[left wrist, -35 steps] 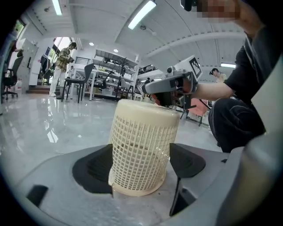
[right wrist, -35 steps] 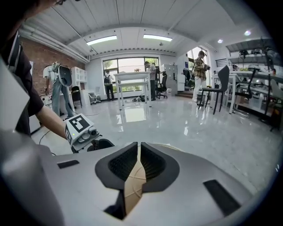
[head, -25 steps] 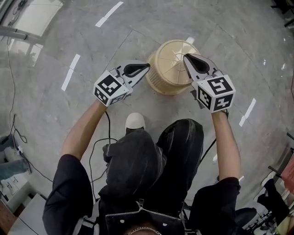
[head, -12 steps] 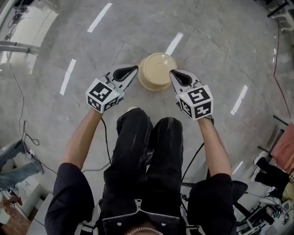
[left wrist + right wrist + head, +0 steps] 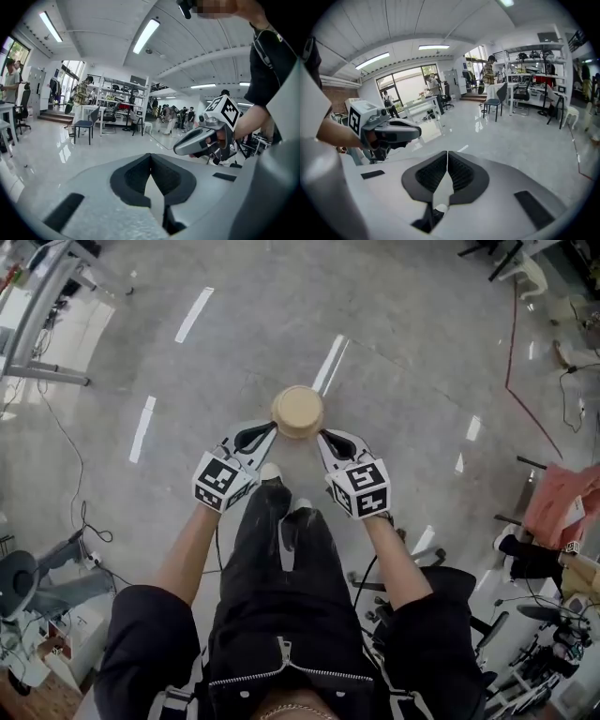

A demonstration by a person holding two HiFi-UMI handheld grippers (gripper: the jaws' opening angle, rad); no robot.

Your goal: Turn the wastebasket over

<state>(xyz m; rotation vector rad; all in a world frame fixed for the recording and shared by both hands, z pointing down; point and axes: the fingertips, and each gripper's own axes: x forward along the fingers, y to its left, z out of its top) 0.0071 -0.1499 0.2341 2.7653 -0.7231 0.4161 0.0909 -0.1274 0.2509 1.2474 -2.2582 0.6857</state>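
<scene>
The tan wastebasket [image 5: 298,412] stands on the grey floor far below me, with a closed flat face turned up. My left gripper [image 5: 268,431] hangs high above the floor, just left of the basket in the head view, jaws shut with nothing between them. My right gripper [image 5: 324,437] is at the same height just right of it, also shut and empty. In the left gripper view the left gripper's [image 5: 150,156] pads meet, and the right gripper [image 5: 199,139] shows beside it. The right gripper view shows the right gripper's [image 5: 447,154] closed pads and the left gripper [image 5: 396,132]. Neither gripper view shows the basket.
My legs and a white shoe [image 5: 270,472] are right below the grippers. Cables [image 5: 75,512] trail on the floor at left; a red cable [image 5: 514,352] runs at right. A chair [image 5: 86,125], tables [image 5: 525,96] and standing people [image 5: 10,84] fill the room's far side.
Both grippers have risen well away from the floor together as the person stood up. The wastebasket stays on the floor and now looks much smaller between the two grippers.
</scene>
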